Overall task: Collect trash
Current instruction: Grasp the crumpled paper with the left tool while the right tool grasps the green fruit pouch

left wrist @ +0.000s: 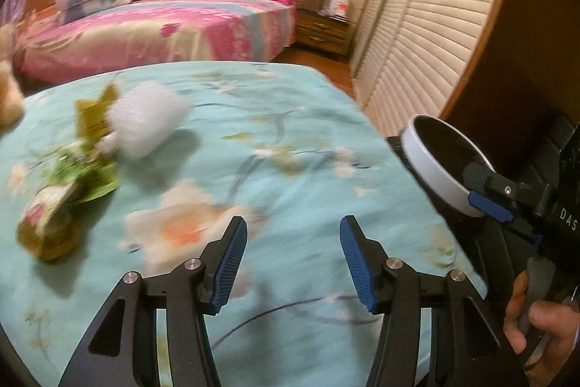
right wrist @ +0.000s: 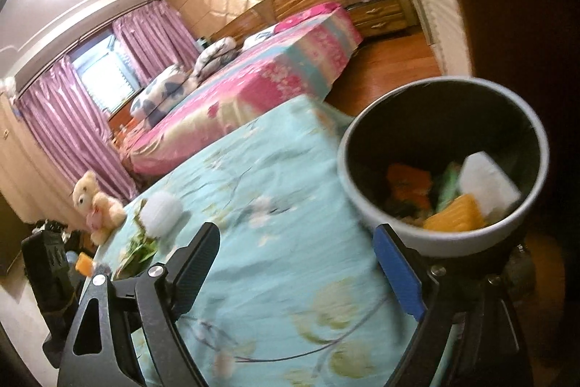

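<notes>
The left gripper [left wrist: 293,260] hangs wide and empty; the trash pile [left wrist: 72,162] and white wad [left wrist: 145,122] lie ahead-left on the bedspread [left wrist: 290,133], nearer it; the right gripper [left wrist: 489,202] pinches the bin [left wrist: 435,165] rim.

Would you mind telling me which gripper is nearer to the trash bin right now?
Right. The right gripper is at the trash bin, one finger against its white rim. The left gripper hangs open over the blue bedsheet, off to the bin's left.
</notes>
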{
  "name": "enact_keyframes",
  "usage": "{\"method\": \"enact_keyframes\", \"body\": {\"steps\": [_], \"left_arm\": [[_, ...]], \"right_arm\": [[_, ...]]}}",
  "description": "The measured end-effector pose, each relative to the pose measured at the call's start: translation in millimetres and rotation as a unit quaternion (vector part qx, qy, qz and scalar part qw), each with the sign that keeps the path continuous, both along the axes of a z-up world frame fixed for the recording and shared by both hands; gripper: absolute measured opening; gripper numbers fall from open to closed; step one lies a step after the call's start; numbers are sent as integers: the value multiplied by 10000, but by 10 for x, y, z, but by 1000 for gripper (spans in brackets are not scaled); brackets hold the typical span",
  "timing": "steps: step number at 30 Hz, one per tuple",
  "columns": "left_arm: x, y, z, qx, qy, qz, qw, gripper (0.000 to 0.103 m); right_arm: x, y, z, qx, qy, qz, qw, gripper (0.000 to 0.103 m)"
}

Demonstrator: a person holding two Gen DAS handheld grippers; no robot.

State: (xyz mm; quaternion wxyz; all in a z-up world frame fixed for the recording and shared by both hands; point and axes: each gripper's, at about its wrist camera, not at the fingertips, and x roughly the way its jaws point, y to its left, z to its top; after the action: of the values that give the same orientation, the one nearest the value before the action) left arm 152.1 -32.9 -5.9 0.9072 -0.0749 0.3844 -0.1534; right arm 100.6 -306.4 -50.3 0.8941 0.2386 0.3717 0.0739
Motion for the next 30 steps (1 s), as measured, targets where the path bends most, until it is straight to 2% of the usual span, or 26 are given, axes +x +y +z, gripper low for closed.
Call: {"method": "enact_keyframes", "body": {"steps": [7,19,30], "left_arm": [[-218,457,22,-93,27,471,9988,53],[-602,1034,-10,-153,105,989,9949,53],[-782,1563,-35,-36,123,1528,9882,53]], "right_arm": [[20,482,-70,42,102,525,9986,88],[35,1153,-134,69,197,1256,9919,88],[73,1664,-206,87,334,1722,9845,88]]}}
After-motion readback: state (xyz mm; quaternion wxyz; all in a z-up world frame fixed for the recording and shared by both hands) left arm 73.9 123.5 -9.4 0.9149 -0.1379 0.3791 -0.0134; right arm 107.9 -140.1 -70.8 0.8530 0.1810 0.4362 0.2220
